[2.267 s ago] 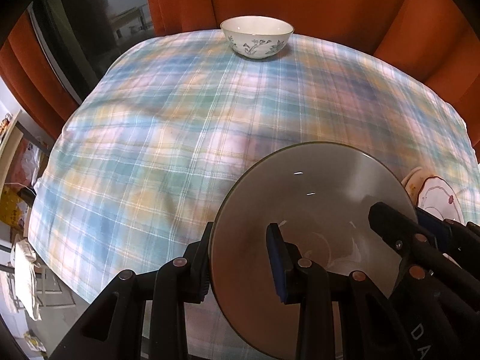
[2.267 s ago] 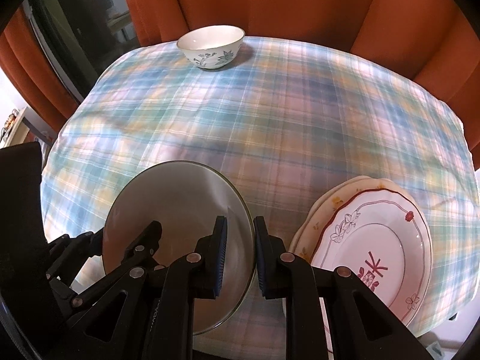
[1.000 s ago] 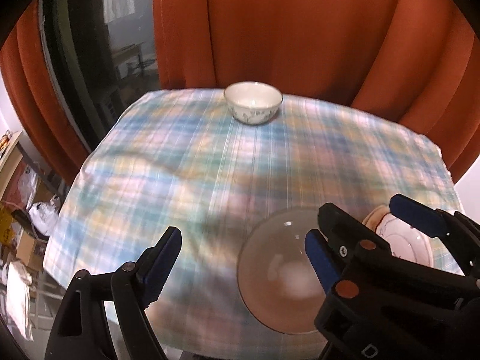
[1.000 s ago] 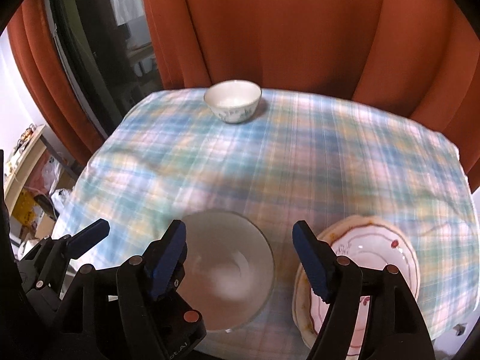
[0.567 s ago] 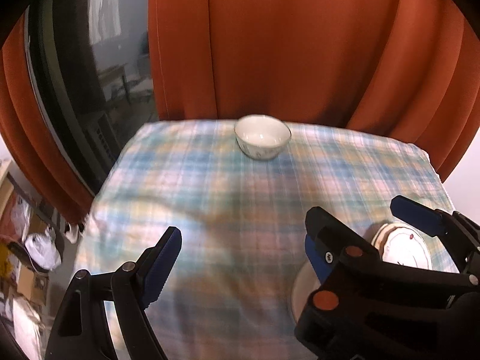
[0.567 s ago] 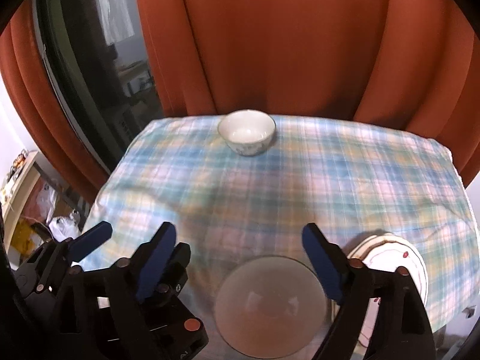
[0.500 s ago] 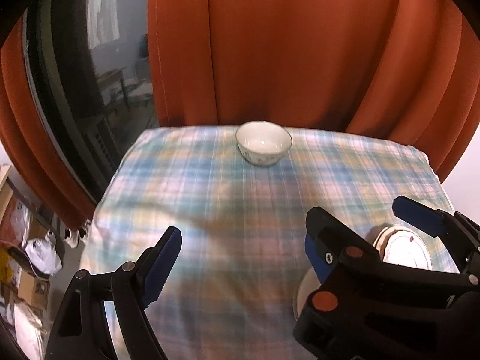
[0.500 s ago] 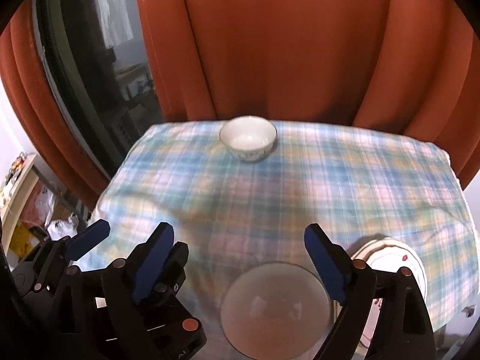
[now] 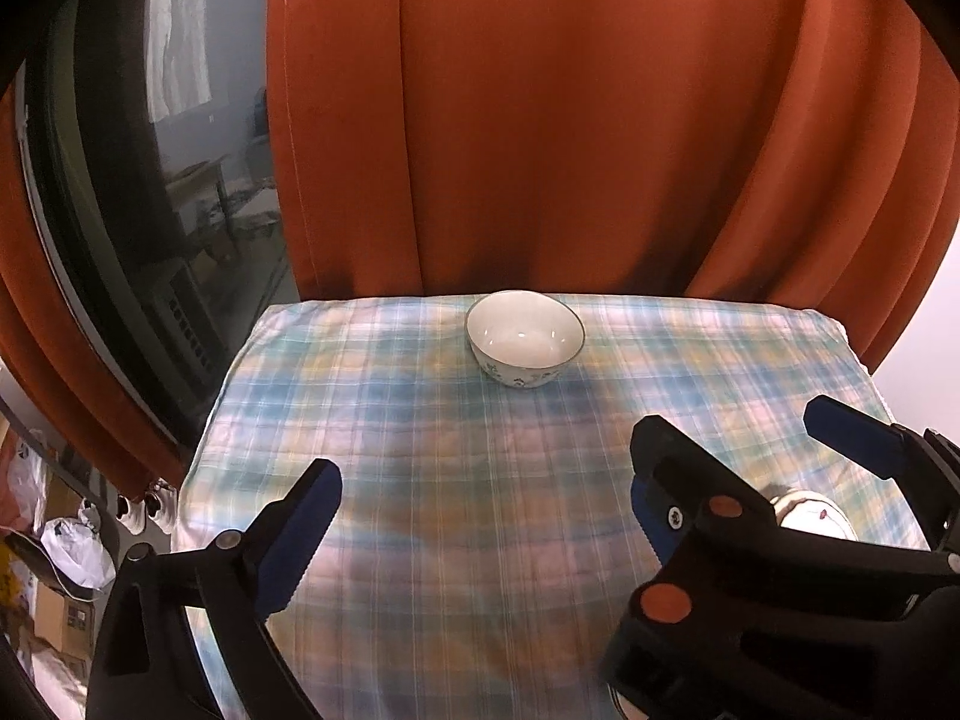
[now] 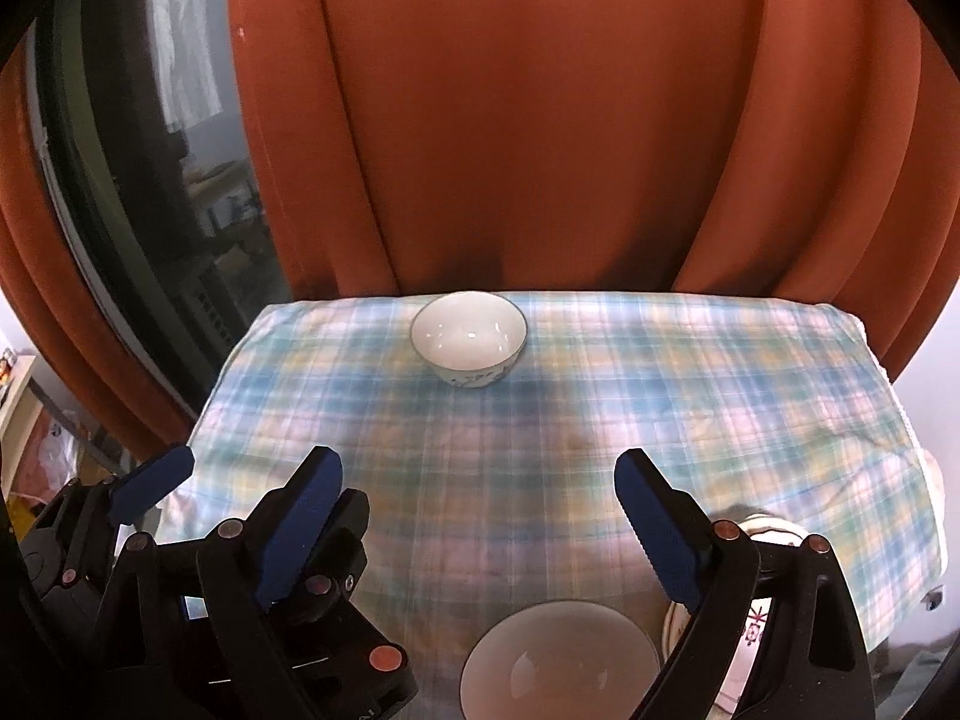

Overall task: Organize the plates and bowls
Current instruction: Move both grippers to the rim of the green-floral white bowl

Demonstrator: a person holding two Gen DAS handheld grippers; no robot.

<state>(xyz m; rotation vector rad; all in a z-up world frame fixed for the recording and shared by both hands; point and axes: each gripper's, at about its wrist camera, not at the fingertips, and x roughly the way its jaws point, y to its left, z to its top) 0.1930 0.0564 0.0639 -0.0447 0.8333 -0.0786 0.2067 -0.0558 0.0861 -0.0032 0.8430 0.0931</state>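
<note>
Both tongs spread, empty, above plaid tablecloth; orange curtain behind.

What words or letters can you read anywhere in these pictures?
Red mark like a "K" on the patterned plate; partly hidden behind the right tongs, so uncertain.
Pale letters on the left tongs' black body, at the right view's bottom edge: cut off, unreadable.
White floral bowl and glass bowl: no writing.
</note>
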